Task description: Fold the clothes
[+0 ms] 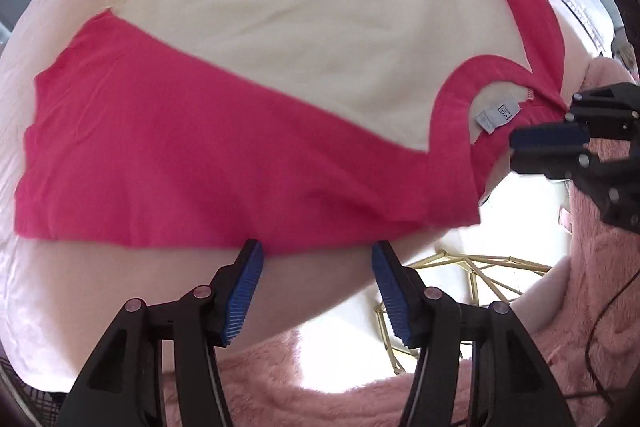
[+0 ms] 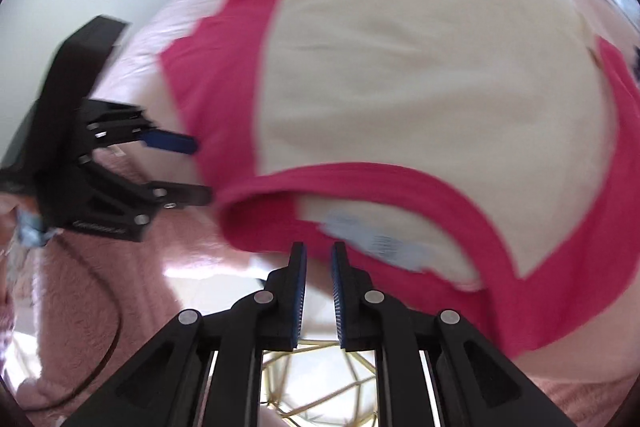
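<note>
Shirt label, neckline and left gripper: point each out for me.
shirt label (image 1: 494, 117), left wrist view, on the middle of the pale tag.
neckline (image 1: 450, 107), left wrist view, on the red collar band left of the tag.
left gripper (image 1: 316, 255), left wrist view, midway between its blue-padded fingertips.

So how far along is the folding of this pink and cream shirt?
One fold looks done: the shirt's long pink side is turned over the cream front. The left gripper stands open at that folded edge, with nothing between its pads. The right gripper sits by the collar, jaws narrow; whether it pinches cloth is unclear. The far side and the final halving seem left.
</note>
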Tool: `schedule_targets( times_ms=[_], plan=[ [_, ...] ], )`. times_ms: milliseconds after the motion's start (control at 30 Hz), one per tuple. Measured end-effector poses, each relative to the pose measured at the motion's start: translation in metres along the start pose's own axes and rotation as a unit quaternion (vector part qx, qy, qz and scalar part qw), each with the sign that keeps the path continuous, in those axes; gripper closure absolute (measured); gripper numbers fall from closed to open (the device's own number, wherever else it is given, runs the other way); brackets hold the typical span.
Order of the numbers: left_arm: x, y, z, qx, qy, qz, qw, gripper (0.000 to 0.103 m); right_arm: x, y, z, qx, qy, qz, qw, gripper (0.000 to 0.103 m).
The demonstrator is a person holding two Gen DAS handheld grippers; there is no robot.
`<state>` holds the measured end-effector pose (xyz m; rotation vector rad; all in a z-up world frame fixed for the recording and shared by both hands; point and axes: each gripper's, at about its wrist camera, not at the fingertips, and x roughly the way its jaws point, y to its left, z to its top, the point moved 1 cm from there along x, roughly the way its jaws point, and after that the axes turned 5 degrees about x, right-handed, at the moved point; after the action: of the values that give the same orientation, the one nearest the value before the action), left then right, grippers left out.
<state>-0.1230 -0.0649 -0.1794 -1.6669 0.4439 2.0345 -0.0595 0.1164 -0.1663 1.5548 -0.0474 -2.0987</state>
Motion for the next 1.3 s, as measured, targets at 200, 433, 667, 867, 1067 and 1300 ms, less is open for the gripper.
schedule_targets(
  times_ms=[200, 433, 667, 867, 1067, 1300],
  plan=[
    [-0.005, 0.052, 0.007, -0.093, -0.056, 0.018, 0.994, 0.049, -0.005, 0.044, 0.023, -0.06, -0.068, 0.022, 0.996, 0.091],
    [0.021, 0.071, 0.003, -0.049, 0.0, 0.035, 0.9982, 0.044, 0.046, 0.013, 0.021, -0.073, 0.006, -0.008, 0.997, 0.101],
    [0.004, 0.058, 0.021, -0.024, -0.074, 0.003, 0.997, 0.04, 0.0, -0.019, 0.007, -0.018, -0.013, -0.008, 1.0, 0.095],
    [0.038, 0.012, 0.024, 0.073, -0.039, 0.02, 0.9963, 0.038, -0.012, -0.034, 0.011, 0.021, -0.037, -0.018, 0.999, 0.094],
    [0.024, 0.031, 0.021, 0.054, -0.015, -0.02, 0.9982, 0.038, -0.057, -0.084, -0.024, 0.093, -0.057, -0.039, 0.993, 0.094],
    [0.053, 0.005, 0.046, 0.022, -0.011, 0.0, 0.9997, 0.037, -0.07, -0.128, -0.045, 0.163, -0.057, -0.071, 0.982, 0.092]
  ],
)
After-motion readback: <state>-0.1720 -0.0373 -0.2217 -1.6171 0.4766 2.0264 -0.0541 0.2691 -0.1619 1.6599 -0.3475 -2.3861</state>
